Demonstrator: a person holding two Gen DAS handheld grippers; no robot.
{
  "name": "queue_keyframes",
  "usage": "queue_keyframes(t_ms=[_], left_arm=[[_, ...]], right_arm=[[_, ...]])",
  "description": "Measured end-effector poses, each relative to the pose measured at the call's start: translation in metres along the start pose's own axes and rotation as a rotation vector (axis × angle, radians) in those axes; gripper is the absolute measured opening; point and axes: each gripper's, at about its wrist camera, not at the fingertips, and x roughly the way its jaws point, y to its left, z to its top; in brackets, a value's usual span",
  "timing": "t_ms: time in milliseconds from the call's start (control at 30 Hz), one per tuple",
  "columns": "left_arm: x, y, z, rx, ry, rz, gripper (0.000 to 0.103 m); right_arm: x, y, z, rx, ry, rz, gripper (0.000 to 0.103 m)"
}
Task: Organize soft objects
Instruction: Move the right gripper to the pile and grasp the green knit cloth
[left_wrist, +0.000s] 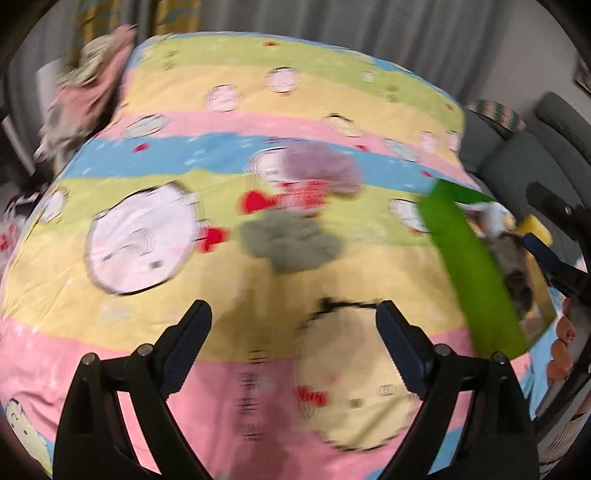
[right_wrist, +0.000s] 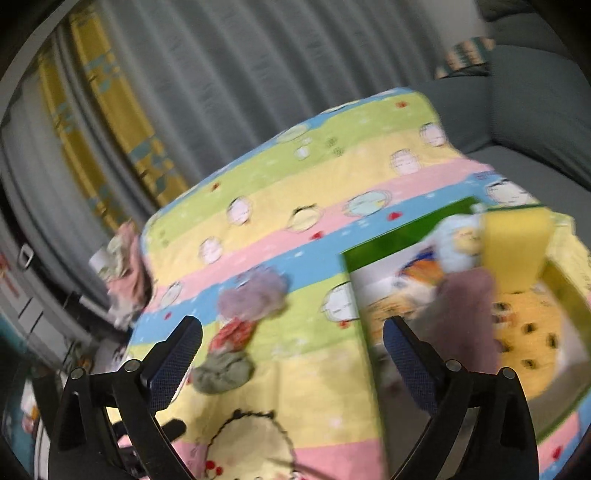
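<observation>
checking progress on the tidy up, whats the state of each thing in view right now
left gripper: open, nothing between its fingers
right gripper: open, nothing held
green box: open-topped, soft items already inside
yellow sponge: upright in the box
purple cloth: crumpled, loose on the bedspread
red patterned cloth: crumpled, between the other two
grey-green cloth: crumpled, loose on the bedspread
bedspread: spread flat

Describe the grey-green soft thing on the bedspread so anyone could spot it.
On the striped cartoon bedspread, left of the green box, three small soft bundles lie in a row. The grey-green one lies on the yellow stripe, nearest the cameras, below the red one and mauve one.
</observation>
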Motion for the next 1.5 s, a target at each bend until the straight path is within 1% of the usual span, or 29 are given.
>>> queue_keyframes(t_ms=[167,233,300,367,433,467,533,633,733,800,833,867,900,933,967,1000,1033,1100,1200,1267,1333,1433,1500], left_arm=[[0.004,0.054,-0.013,-0.067,-0.008,0.075,0.09],[0.009,0.07,-0.017,-0.092,-0.007,0.084,0.09],[0.014,0.083,-0.019,-0.123,0.002,0.067,0.09],[0.013,0.09,-0.016,-0.152,0.023,0.055,0.09],[0.006,0.095,-0.016,-0.156,0.001,0.028,0.091],[0.004,0.098,-0.017,-0.172,-0.009,0.044,0.091],[0.003,0.103,-0.02,-0.21,-0.014,0.08,0.091],[0.006,0.11,-0.021,-0.226,0.034,0.086,0.091],[0.0,0.114,-0.019,-0.23,0.009,0.117,0.091],[-0.003,0.118,-0.016,-0.236,-0.012,0.133,0.091],[-0.005,0.12,-0.016,-0.244,-0.017,0.134,0.091],[-0.005,0.122,-0.016,-0.253,-0.015,0.132,0.091],[-0.004,0.124,-0.016,-0.261,-0.011,0.129,0.091],[-0.004,0.126,-0.016,-0.265,-0.007,0.123,0.091],[-0.004,0.126,-0.016,-0.267,-0.006,0.118,0.091],[-0.005,0.126,-0.016,-0.267,-0.008,0.117,0.091],[-0.006,0.125,-0.016,-0.265,-0.012,0.118,0.091],[-0.007,0.124,-0.016,-0.261,-0.014,0.114,0.091],[-0.006,0.121,-0.016,-0.254,0.0,0.095,0.091],[-0.006,0.119,-0.016,-0.255,0.0,0.074,0.091],[-0.005,0.116,-0.017,-0.252,0.006,0.058,0.091],[-0.001,0.111,-0.02,-0.24,0.028,0.055,0.091],[0.002,0.107,-0.022,-0.234,0.043,0.038,0.091]], right_arm=[[0.035,0.032,-0.02,-0.072,0.091,-0.025,0.099],[0.043,0.04,-0.029,-0.096,0.111,0.005,0.099],[0.054,0.048,-0.039,-0.096,0.154,0.073,0.099],[0.069,0.052,-0.043,-0.082,0.207,0.107,0.099],[0.09,0.058,-0.041,-0.078,0.248,0.071,0.099],[0.1,0.061,-0.04,-0.077,0.258,0.046,0.099],[0.127,0.069,-0.04,-0.079,0.313,-0.008,0.099],[0.159,0.079,-0.046,-0.06,0.397,-0.029,0.099],[0.18,0.092,-0.055,-0.058,0.429,-0.046,0.098],[0.19,0.097,-0.062,-0.072,0.444,-0.067,0.091],[0.193,0.099,-0.065,-0.081,0.449,-0.076,0.084],[0.196,0.101,-0.068,-0.106,0.442,-0.104,0.076],[0.195,0.104,-0.07,-0.143,0.41,-0.143,0.069],[0.193,0.105,-0.071,-0.17,0.394,-0.168,0.05],[0.192,0.105,-0.072,-0.183,0.395,-0.176,0.035],[0.188,0.103,-0.072,-0.18,0.403,-0.166,0.031],[0.185,0.102,-0.07,-0.168,0.408,-0.154,0.023],[0.164,0.099,-0.067,-0.131,0.409,-0.09,0.022],[0.128,0.104,-0.065,-0.149,0.389,-0.038,0.022],[0.11,0.106,-0.068,-0.169,0.4,-0.02,0.022],[0.099,0.106,-0.076,-0.181,0.429,-0.012,0.022],[0.091,0.101,-0.089,-0.183,0.469,0.003,0.022],[0.09,0.095,-0.094,-0.187,0.481,-0.005,0.022]])
